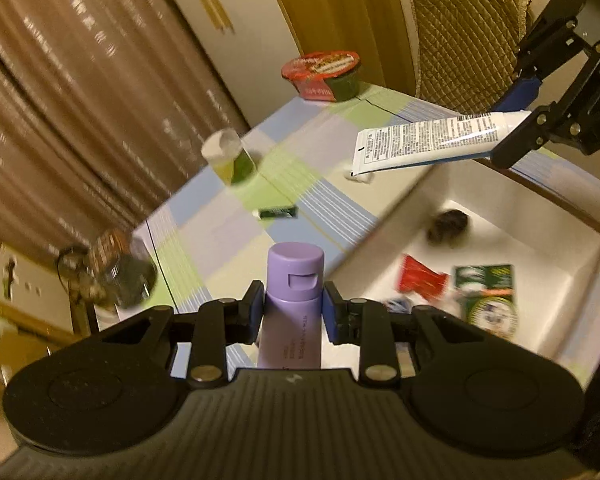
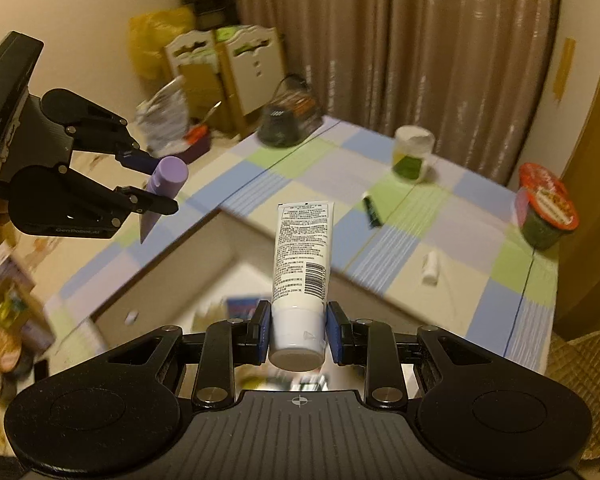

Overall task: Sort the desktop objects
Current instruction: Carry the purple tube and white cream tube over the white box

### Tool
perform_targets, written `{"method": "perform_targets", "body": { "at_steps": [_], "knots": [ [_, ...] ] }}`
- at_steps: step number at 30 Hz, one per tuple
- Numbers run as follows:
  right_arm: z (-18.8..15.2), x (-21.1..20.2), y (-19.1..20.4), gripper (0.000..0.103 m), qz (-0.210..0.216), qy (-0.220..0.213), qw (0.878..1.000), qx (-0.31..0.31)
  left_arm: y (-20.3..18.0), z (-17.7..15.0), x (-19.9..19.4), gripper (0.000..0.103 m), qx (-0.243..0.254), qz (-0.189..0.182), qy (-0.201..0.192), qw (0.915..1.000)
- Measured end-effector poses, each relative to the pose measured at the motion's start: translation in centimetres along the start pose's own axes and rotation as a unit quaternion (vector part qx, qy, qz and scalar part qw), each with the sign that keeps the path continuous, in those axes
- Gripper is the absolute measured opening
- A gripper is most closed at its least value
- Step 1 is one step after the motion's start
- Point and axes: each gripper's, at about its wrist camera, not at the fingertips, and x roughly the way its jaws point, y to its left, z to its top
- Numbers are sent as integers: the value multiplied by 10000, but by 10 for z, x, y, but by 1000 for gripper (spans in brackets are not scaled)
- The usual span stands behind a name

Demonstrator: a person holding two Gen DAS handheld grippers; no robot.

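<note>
Purple tube [image 1: 294,308] sits pinched cap-forward in the left gripper [image 1: 293,309], jaws clamped on its neck. White tube [image 2: 300,268] is squeezed the same way near its cap by the right gripper [image 2: 298,330], crimped end pointing away. Both hang in the air over a white bin [image 1: 512,216] at the near edge of the checkered bench [image 2: 452,240]. Out on the bench: a small dark stick [image 2: 371,210], a green-and-white jar [image 2: 413,153] further back, and a red-lidded cup [image 2: 546,210] at the right edge.
</note>
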Motion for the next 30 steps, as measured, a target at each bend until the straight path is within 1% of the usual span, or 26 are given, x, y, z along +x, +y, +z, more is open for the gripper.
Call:
{"method": "perform_targets", "body": {
  "at_steps": [4,8,12,16,19,26,30],
  "knots": [
    [-27,-16,10,28,40,63,10000,55,-34,-19,-27,26,-325,38,97,9994],
    [-51,-27,22,28,39,153,9998,154,-57,-35,-43,26,-541,-113,98,9984],
    [-70,-30,39,28,19,287,9993,255,-72,-56,-54,26,-653,-214,110,9976],
    [-82,-29,55,28,25,413,9987,286,-83,-80,-64,26,-732,-296,191,9967],
    [-90,-30,63,28,37,476,9983,319,-88,-90,-66,26,-795,-349,256,9959],
    [-105,-30,65,28,52,596,9972,457,-98,-114,-72,26,-943,-472,402,9936],
    [-111,-28,65,28,92,669,9966,467,-104,-117,-72,26,-1011,-506,446,9926]
  ]
}}
